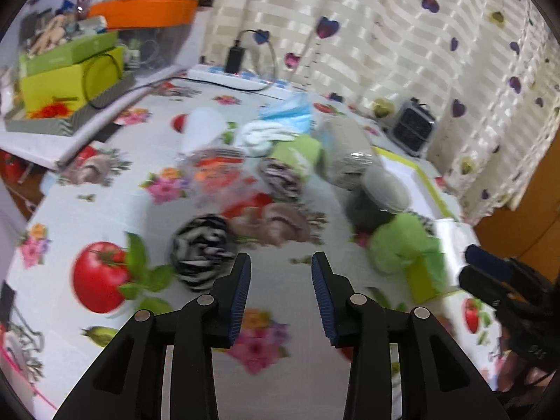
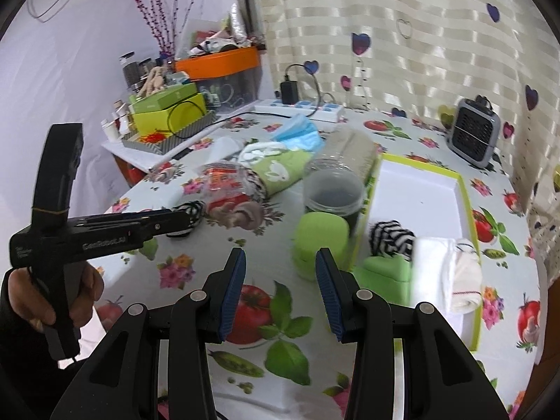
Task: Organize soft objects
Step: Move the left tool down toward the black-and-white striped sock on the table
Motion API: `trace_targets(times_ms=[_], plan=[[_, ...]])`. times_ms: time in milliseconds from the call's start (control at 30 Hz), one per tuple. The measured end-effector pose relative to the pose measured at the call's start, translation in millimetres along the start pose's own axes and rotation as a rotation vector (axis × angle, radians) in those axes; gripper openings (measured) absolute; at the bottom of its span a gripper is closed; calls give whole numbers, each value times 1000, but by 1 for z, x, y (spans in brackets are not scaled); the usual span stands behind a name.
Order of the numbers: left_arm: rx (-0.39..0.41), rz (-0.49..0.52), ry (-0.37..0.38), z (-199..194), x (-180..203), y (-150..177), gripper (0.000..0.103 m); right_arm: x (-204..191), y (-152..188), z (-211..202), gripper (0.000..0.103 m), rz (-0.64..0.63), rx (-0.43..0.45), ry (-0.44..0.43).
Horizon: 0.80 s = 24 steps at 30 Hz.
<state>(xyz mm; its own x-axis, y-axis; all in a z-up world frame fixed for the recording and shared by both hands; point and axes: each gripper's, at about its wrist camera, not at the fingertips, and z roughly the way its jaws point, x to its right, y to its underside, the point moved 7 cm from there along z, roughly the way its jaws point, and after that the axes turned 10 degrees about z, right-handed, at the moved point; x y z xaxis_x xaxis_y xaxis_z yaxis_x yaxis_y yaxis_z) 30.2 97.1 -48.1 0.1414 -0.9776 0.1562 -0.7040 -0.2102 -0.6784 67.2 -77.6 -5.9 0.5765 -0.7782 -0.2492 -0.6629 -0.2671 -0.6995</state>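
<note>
Left tongs: jaws stand apart, nothing between the pads, held over the counter with its fruit-and-flower cloth. A zebra-striped roll lies on the cloth just beside the left pad; contact cannot be confirmed, as this view is blurred.

Right tongs: jaws apart and empty, above the near part of the counter.

White tray with green rim: sits toward the counter's right edge. Its near end holds a striped roll, a white folded cloth and a green roll, packed side by side. A second green roll lies on the cloth just outside the tray's left wall, near the right pad.

Centre of counter: a clear jar, a green cloth with a white rabbit motif, a white bundle, a blue face mask and a crumpled clear bag, all close together.

Far edge: a power strip and a small grey heater.

A hand grips the handle of the left tool.
</note>
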Motion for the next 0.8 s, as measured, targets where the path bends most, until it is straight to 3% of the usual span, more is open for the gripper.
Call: trace_targets(times_ms=[133,333,467,600,800], plan=[[-4,8,-76,2,-19,4,35,-12,1,5,43,-21,3,-26],[36,-3,-54,5,-33,6,35,-28,0,12,43,-66,12,-62],[9,46,-36,13,-34,8,35,-35,0,16,43,-85,11,-73],[-6,86,-89,15,-36,7,35,-38,1,20,43,-88,1,-78],[13,77,-108,23,-48,3,35,-44,1,29,43,-93,-17,-96]])
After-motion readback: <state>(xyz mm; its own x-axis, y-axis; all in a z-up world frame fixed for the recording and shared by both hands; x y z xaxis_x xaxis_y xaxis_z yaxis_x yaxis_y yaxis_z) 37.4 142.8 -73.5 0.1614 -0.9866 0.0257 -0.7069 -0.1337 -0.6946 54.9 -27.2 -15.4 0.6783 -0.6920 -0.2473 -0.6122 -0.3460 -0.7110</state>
